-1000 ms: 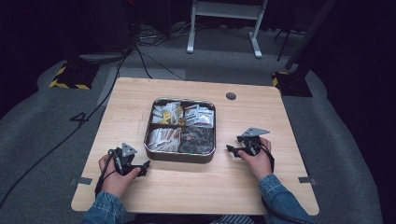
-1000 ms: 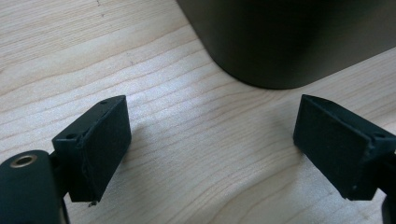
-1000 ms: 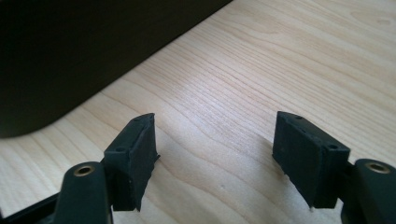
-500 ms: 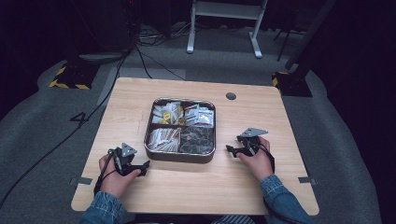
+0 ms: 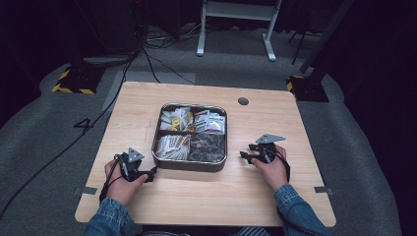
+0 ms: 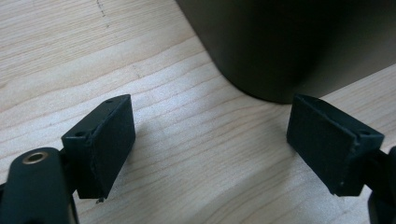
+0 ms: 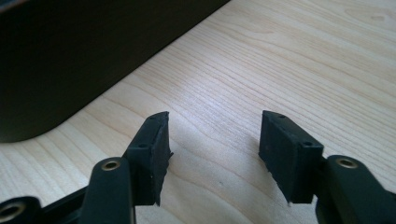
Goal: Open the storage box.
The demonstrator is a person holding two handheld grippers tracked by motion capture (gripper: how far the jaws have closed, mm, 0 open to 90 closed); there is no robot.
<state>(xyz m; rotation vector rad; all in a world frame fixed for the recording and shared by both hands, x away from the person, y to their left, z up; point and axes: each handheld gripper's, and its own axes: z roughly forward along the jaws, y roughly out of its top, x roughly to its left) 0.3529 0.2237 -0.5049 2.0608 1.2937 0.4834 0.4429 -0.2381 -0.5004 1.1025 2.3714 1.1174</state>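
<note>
A square metal tin (image 5: 191,166) with four compartments of wrapped packets sits at the middle of the wooden table (image 5: 206,196). My left gripper (image 5: 151,173) rests on the table at the tin's near left corner, open, with nothing between its jaws. In the left gripper view the left gripper (image 6: 210,144) points at the tin's dark rounded corner (image 6: 275,56). My right gripper (image 5: 244,156) lies to the right of the tin, pointing at its side. Its jaws have just been closing and stand half apart over bare wood in the right gripper view (image 7: 215,149), the tin's wall (image 7: 70,60) at upper left.
A small dark round grommet (image 5: 243,101) is set in the table behind the tin. Cables (image 5: 147,54) run over the grey floor beyond the far edge, near a white frame's legs (image 5: 236,29). Bare wood lies left, right and in front of the tin.
The right gripper's jaws have narrowed. Both hands have stayed where they were beside the tin.
</note>
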